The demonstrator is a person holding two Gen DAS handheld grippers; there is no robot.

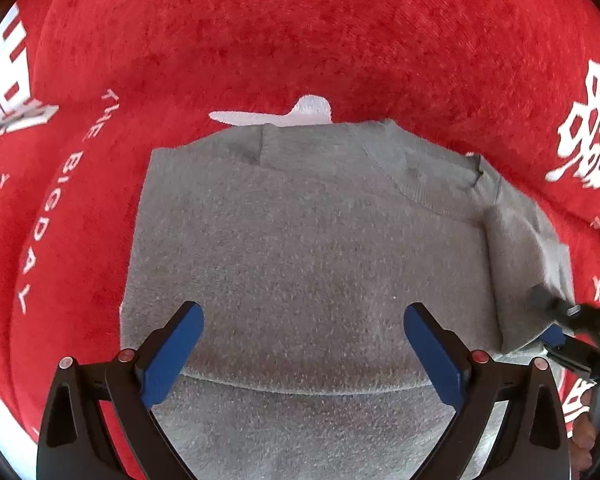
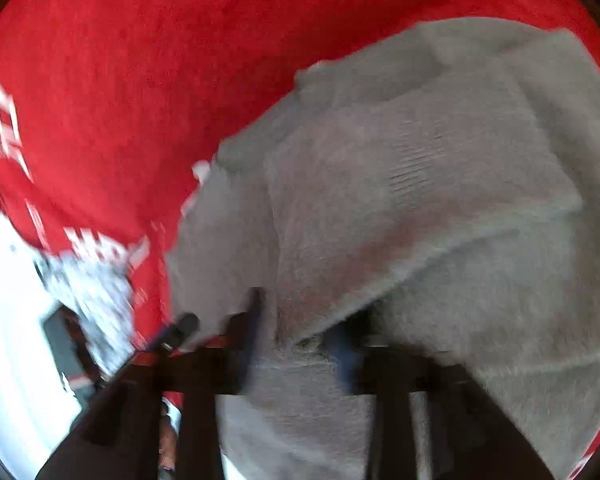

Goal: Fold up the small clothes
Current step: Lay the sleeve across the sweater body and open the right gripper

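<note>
We see bare red blanket (image 1: 228, 40) beyond and left of the grey sweater (image 1: 308, 240), open for passing. At the sweater's right edge, the right gripper (image 1: 556, 320) blocks our way.

Both wrist views close, angled down – share grey sweater (image 1: 300, 240).

Grey knit sweater (image 2: 420, 184), partly folded, lay on red cloth with white lettering (image 2: 140, 92). Right claw (image 2: 300, 336) blurred, grey fabric between its fingers.

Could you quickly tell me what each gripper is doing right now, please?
Left gripper: open, above the grey sweater.
Right gripper: sweater fabric between the fingers; grip too blurred to tell.
</note>
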